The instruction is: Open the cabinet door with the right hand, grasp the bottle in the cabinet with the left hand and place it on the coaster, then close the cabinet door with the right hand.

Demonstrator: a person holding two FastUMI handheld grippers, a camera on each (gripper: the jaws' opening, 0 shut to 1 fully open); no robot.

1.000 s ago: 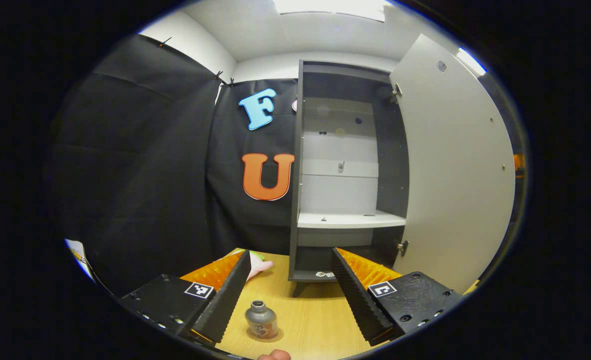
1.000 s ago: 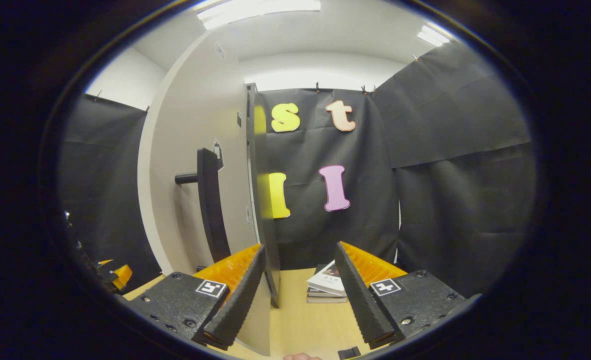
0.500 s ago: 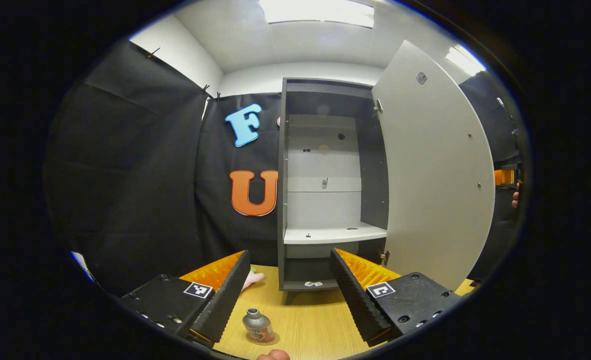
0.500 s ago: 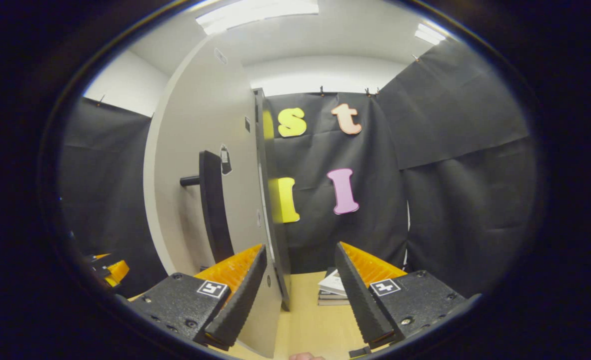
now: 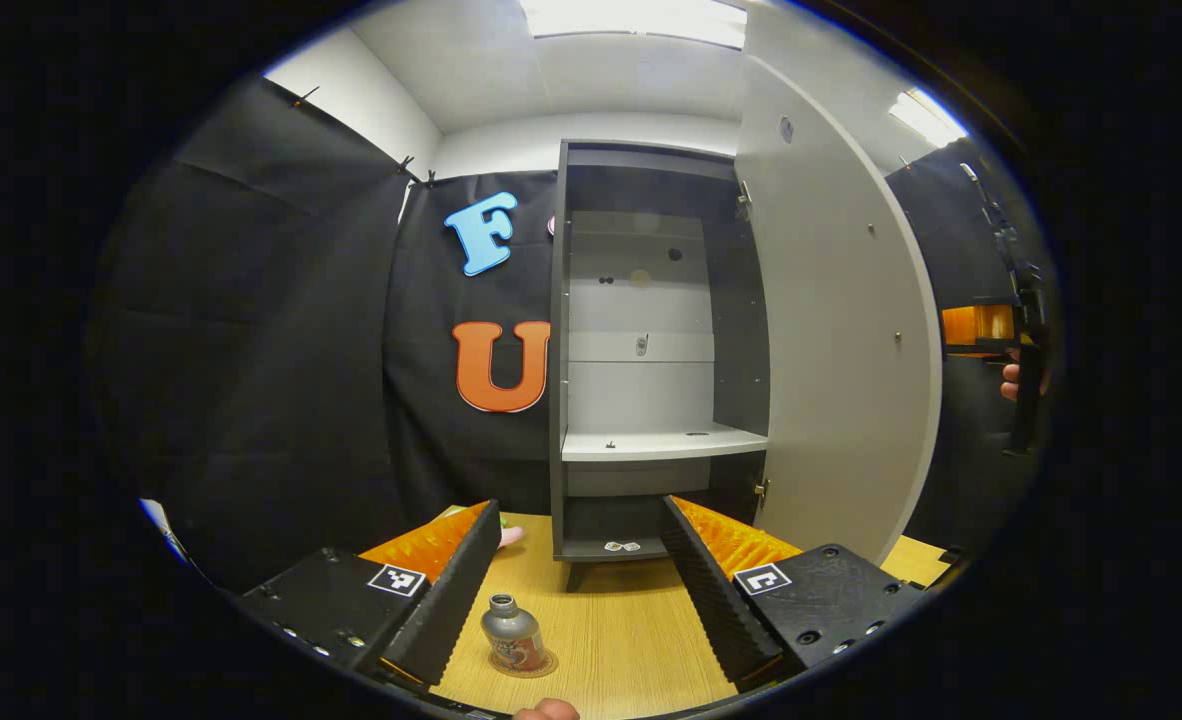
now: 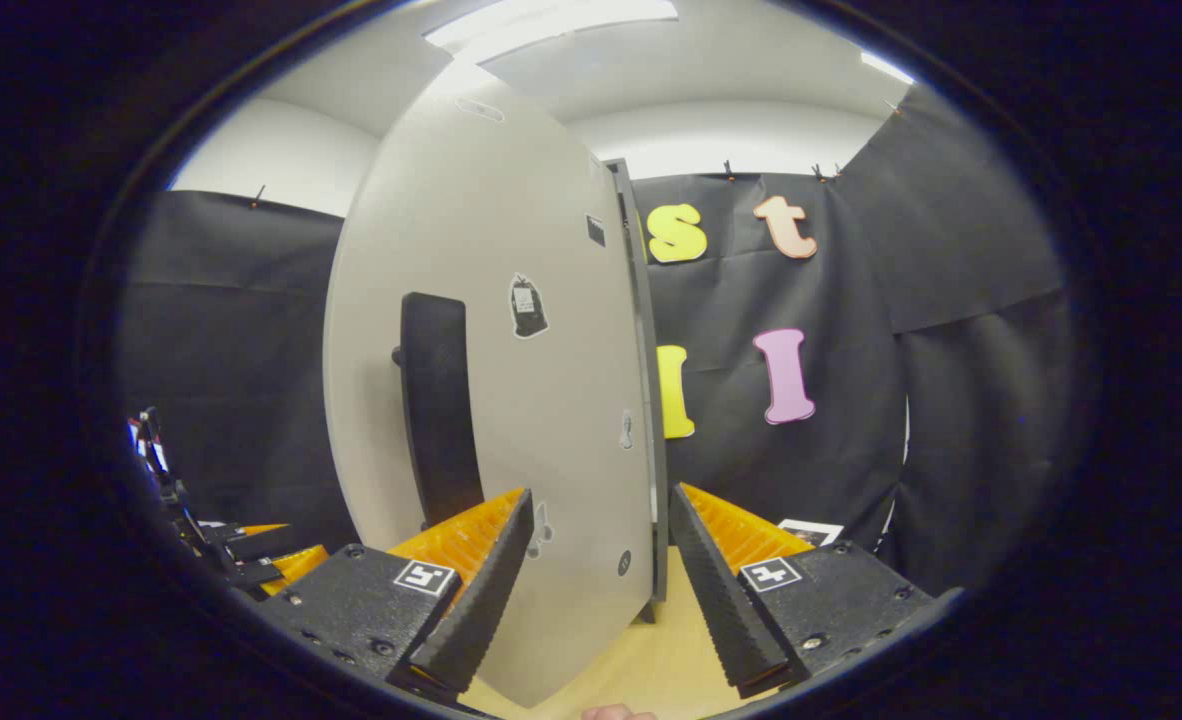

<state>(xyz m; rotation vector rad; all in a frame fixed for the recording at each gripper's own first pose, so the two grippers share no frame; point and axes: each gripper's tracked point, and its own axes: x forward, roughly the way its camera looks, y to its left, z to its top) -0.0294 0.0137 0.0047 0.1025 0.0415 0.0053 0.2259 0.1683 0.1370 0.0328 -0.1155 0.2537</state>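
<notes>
One cabinet (image 5: 651, 300), one door (image 5: 831, 340), open. One handle (image 6: 436, 400) on door. One bottle (image 5: 511, 633), one coaster (image 5: 541, 665) under it. One shelf (image 5: 651, 443) inside cabinet. Two hinges seen, upper (image 5: 743, 200), lower (image 5: 761, 490). Two tongs: left tongs (image 5: 571, 590), right tongs (image 6: 601, 590), both with fingers apart, nothing between. One worktop (image 5: 611, 640). Stickers on door front: about four, small ones hard to tell.

cabinet door (image 6: 491, 380) | swung further toward closed | since 1.0 s ago
</notes>
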